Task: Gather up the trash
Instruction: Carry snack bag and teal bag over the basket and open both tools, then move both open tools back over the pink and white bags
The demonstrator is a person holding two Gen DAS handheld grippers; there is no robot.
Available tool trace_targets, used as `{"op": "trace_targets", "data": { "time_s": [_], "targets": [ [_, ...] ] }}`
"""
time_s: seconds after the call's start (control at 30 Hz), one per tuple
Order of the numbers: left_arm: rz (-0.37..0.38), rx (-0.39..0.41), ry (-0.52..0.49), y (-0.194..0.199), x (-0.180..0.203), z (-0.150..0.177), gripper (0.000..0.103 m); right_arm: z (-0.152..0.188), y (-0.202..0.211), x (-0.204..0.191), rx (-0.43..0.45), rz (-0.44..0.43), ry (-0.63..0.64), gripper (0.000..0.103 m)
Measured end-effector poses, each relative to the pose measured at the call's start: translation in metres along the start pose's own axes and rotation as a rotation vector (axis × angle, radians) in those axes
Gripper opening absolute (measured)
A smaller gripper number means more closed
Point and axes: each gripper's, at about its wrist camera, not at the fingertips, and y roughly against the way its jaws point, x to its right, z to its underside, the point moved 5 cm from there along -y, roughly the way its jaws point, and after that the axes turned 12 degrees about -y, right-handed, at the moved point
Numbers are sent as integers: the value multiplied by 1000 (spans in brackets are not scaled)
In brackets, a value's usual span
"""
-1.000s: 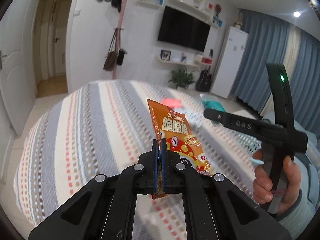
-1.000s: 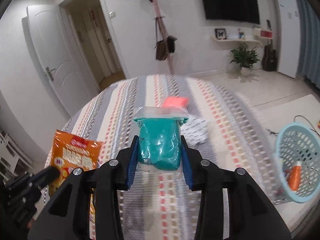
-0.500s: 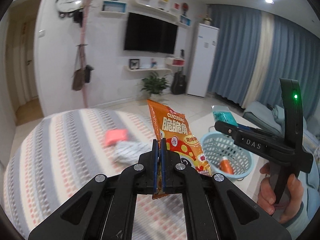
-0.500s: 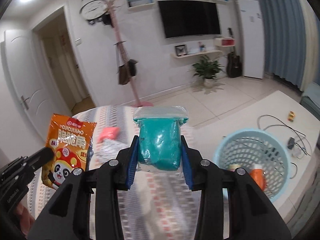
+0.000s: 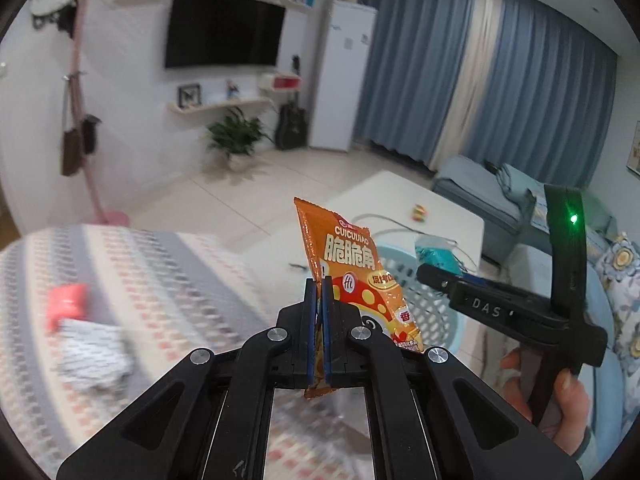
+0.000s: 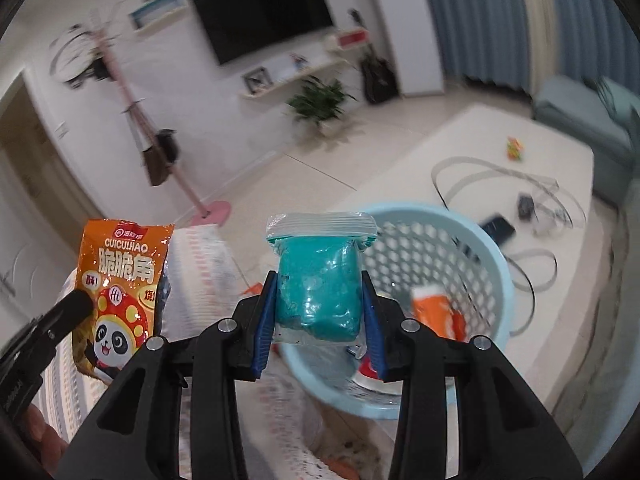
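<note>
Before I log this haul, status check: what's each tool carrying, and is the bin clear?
Left tool shut on orange snack packet. Right tool shut on teal zip bag. Blue basket ahead, nothing blocking.

White walls carry a black television (image 5: 224, 34) and shelves. Blue curtains (image 5: 480, 72) cover the right wall. Pale tiled floor (image 5: 248, 192); potted plant (image 5: 236, 136); pink coat stand (image 5: 86, 120).

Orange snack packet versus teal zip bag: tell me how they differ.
The orange snack packet is flat, printed and opaque; the teal zip bag is clear and bulges with teal stuff. The left tool pinches the packet's edge with jaws nearly together; the right tool spans the bag's width. Both are held upright near the blue basket.
</note>
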Motion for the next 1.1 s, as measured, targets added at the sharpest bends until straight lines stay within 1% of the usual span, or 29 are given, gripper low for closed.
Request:
{"op": "trace_targets", "data": {
  "time_s": [0.1,0.17,0.27,0.33,0.53,0.6,0.63,0.67,0.7,0.77,0.83,0.87,0.97,1.1],
  "targets": [
    [21,-45,-22,-33,15,0,1,1,-19,24,-42,39,-35,36],
    [11,-68,-42,-50,21,-1,1,4,-32,37,-78,59,-55,36],
    [26,-102,-44,-73,29,-1,1,6,-44,54,-99,87,-83,36],
    [22,-119,-56,-88,33,-1,1,8,-48,60,-109,100,-93,36],
    [44,-136,-67,-109,41,-7,1,8,-54,74,-125,133,-103,37],
    [48,-137,-56,-114,41,-9,5,6,-54,77,-124,130,-116,41],
    [49,-140,-51,-116,42,-9,10,5,-53,80,-123,130,-128,48],
    [49,-144,-46,-117,42,-9,20,3,-53,84,-119,128,-138,55],
    [49,-143,-41,-117,42,-9,25,2,-51,86,-114,126,-146,57],
    [57,-141,-37,-114,41,-7,27,0,-47,89,-104,121,-156,57],
    [68,-138,-28,-109,40,-7,34,-1,-43,89,-100,121,-158,57],
    [74,-132,-18,-105,39,-6,40,-2,-41,89,-97,120,-162,57],
    [78,-114,-8,-93,38,-7,41,-3,-36,83,-91,101,-159,57],
    [75,-89,6,-69,35,-6,41,-5,-25,65,-73,72,-117,57]
  ]
}}
